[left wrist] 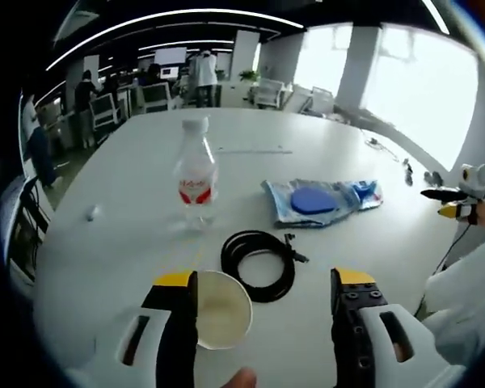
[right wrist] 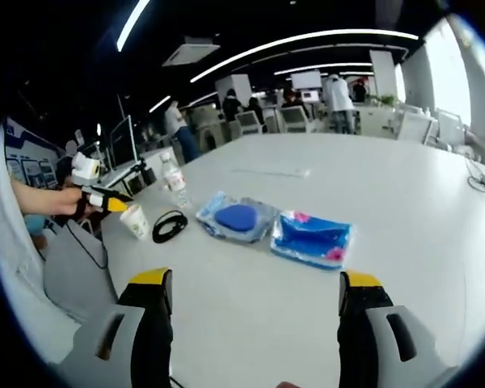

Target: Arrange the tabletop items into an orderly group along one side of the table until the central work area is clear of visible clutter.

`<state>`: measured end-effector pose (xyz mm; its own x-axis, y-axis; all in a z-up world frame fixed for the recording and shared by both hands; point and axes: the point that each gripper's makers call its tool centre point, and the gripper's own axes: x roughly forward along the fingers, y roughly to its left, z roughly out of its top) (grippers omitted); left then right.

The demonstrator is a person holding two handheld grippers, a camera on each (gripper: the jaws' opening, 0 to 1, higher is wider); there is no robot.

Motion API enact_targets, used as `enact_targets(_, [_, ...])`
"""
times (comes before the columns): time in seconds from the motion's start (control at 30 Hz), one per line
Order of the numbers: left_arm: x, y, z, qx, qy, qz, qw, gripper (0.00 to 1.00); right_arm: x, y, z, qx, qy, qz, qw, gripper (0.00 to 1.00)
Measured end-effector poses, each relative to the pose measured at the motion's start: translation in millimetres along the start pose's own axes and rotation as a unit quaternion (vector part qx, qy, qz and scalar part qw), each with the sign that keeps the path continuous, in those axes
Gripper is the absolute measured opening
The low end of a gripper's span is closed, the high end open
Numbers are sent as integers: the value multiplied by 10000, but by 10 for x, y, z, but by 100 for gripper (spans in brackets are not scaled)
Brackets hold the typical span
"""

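The left gripper [left wrist: 263, 303] has spread jaws by the cup [left wrist: 221, 309]; right gripper [right wrist: 255, 311] is spread too. Bottle [left wrist: 196, 174], cable [left wrist: 259, 263] and packets [right wrist: 311, 238] lie unsorted mid-counter [left wrist: 145, 234].

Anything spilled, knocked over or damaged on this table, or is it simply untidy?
Nothing looks spilled or broken. The water bottle stands upright, the paper cup sits by the left tool, and the black cable lies coiled. The blue packets and the blue pad's wrapper lie flat but scattered mid-table.

No legible text, bottle label [left wrist: 195, 192] included.
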<state>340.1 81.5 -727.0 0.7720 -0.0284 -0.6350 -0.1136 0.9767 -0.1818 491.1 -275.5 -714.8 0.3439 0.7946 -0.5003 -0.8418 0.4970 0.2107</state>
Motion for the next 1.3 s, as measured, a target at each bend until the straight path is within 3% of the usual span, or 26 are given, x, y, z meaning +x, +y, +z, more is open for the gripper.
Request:
enact_targets(0.63, [-81,15,-10,182,-43,-211,9996,77,-25,144,-34,58,43,120,9999,81])
enact_targets(1.13, [-101,126,-16,164,-20,-70,9998,77,-30,133,-36,25,89,80,9999,80])
enact_targets(1.2, [-87,136,-4,480,73,13,9988,76,-22,142,-39,26,86,84,9999,80])
enact_targets(1.3, [-18,7,60,665,17,-161,9977,77,1,165,-58,16,132,99,9999,79])
